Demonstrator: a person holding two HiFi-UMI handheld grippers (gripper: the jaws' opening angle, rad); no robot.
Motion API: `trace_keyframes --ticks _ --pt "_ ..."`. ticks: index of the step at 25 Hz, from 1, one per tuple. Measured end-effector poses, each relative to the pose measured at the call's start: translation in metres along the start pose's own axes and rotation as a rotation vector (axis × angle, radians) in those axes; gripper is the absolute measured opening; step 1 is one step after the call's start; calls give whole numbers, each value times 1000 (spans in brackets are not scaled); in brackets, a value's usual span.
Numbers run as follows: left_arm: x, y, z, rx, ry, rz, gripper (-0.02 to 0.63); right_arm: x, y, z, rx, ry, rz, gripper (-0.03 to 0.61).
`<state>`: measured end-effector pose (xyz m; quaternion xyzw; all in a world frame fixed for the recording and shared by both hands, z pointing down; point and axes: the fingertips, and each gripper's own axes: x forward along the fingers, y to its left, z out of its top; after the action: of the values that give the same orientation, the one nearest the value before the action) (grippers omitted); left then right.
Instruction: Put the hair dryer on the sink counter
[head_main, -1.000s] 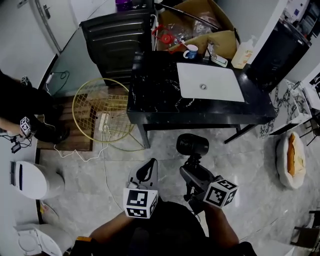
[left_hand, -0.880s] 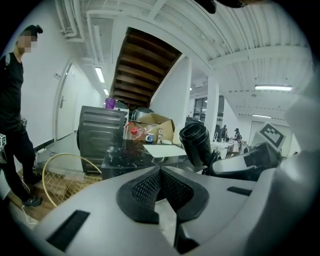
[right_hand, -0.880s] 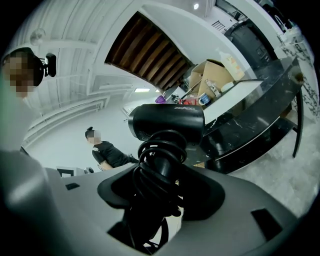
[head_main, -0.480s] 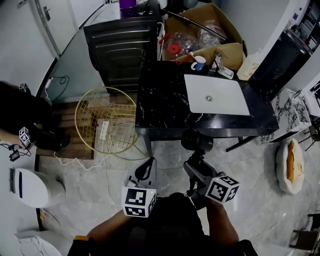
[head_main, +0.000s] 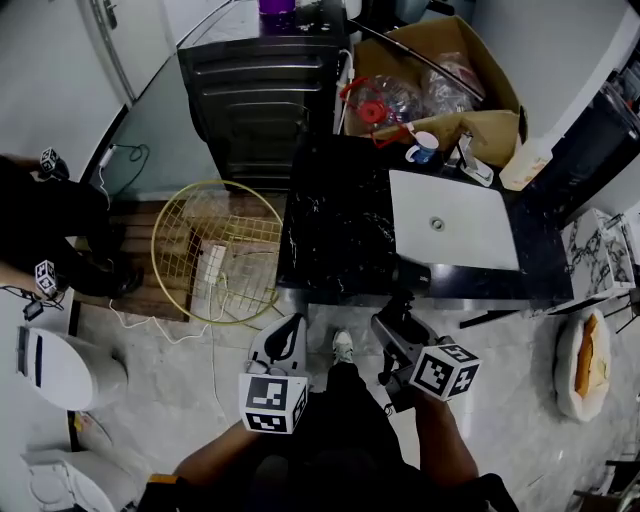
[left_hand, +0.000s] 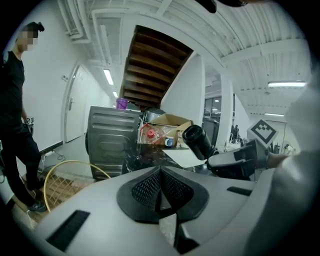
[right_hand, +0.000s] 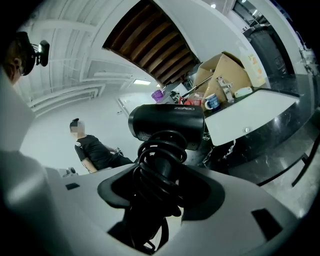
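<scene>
Hair dryer (head_main: 411, 277): black, short fat barrel, cord coiled in loops round the handle. Held off the surface, handle clamped in the right gripper (right_hand: 159, 190), barrel on top and lying roughly level. From the head view its barrel sits over the front edge of the sink counter (head_main: 330, 230), not resting on it. The counter is black stone with white veining, with a white rectangular basin (head_main: 455, 235) and centre drain inset toward its right half.

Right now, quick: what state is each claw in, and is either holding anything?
Left claw: closed, nothing between its jaws.
Right claw: closed on the hair dryer, gripping it by the handle.
</scene>
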<state>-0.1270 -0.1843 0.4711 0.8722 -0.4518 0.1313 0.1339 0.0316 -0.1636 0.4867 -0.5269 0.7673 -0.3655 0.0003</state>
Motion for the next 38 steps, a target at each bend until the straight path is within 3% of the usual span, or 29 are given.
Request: trace_keyframes --ticks 7,16,26,38 --pt "59 13 46 -7 8 84 6 53 -39 57 -61 93 -14 258" --pt "124 26 66 -19 40 160 6 119 -86 100 -123 195 -49 258" --pt "170 38 78 -46 63 215 6 167 -120 110 -176 298 -86 259" --pt "188 49 73 -52 108 241 6 191 -143 96 -195 369 -140 259"
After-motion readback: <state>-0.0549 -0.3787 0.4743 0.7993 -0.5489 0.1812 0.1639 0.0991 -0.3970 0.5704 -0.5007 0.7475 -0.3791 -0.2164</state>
